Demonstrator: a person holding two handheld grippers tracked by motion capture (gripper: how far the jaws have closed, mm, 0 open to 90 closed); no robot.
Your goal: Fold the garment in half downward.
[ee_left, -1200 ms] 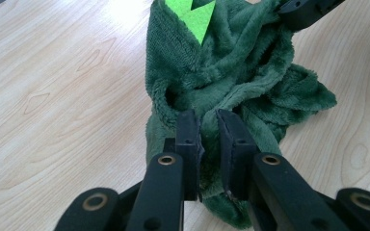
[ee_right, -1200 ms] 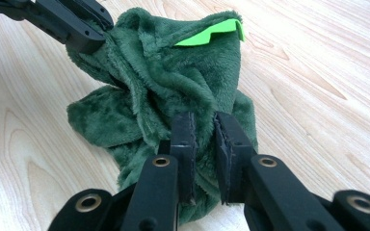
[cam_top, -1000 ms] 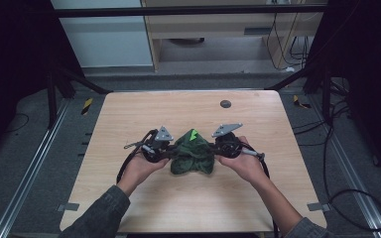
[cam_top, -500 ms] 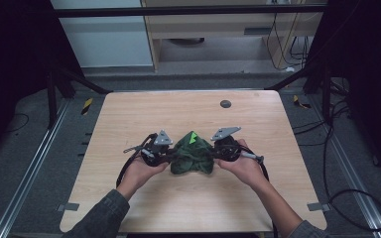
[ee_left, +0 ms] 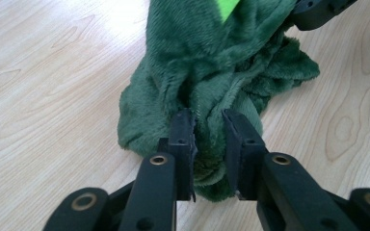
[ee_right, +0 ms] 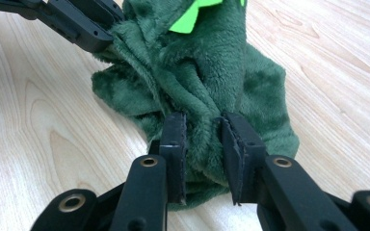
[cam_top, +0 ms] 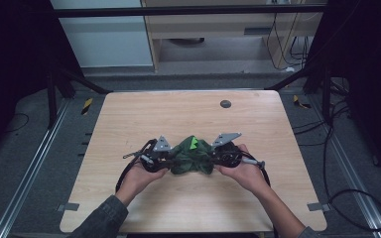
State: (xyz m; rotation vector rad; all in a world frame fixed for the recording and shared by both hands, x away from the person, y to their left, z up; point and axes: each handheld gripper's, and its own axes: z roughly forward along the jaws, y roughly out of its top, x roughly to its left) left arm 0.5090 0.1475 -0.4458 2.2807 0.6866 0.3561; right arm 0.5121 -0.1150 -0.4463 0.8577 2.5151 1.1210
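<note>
Grippers (ee_left: 208,126) (ee_right: 203,129) pinch cloth (cam_top: 192,156) mid-table (cam_top: 129,119).

Lying bunched near the middle of a light wooden table (cam_top: 129,129): a dark green plush cloth (cam_top: 192,157). Sitting near the far edge: a small dark round disc (cam_top: 225,103).

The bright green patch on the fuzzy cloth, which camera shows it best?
The right gripper view: the bright green patch looks large and sharp on the dark green cloth. The left gripper view cuts it off at the top edge; the high view shows a speck.
</note>
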